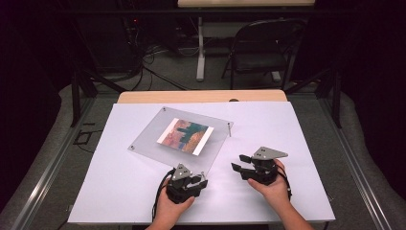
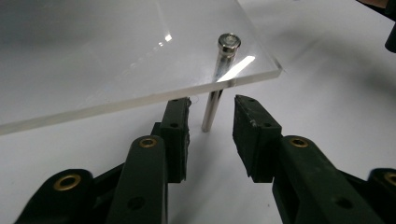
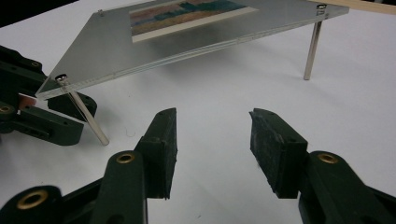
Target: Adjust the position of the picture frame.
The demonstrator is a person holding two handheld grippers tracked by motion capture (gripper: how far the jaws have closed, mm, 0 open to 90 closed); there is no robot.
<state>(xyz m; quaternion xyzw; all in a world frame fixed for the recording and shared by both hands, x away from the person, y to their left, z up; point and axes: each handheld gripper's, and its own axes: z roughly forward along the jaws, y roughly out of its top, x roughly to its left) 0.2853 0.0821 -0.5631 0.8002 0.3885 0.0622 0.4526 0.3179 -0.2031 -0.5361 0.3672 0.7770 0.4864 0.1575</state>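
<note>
A clear acrylic panel (image 1: 153,139) holding a colourful picture (image 1: 185,134) stands on thin metal legs over the white tabletop. My left gripper (image 1: 200,180) sits at the panel's near corner. In the left gripper view its jaws (image 2: 212,109) are open, with the corner's metal leg (image 2: 211,100) standing just beyond the gap between the tips, under the panel (image 2: 116,51). My right gripper (image 1: 240,163) rests to the right of the panel, open and empty (image 3: 214,119). It faces the panel (image 3: 107,51), the picture (image 3: 187,14) and the left gripper (image 3: 42,116) beside the tilted near leg (image 3: 84,112).
Another leg (image 3: 312,49) holds up the panel's right corner (image 1: 230,128). The white sheet (image 1: 297,143) covers the table, whose wooden edge (image 1: 201,97) shows at the back. A folding chair (image 1: 261,48) and cables stand beyond on the floor.
</note>
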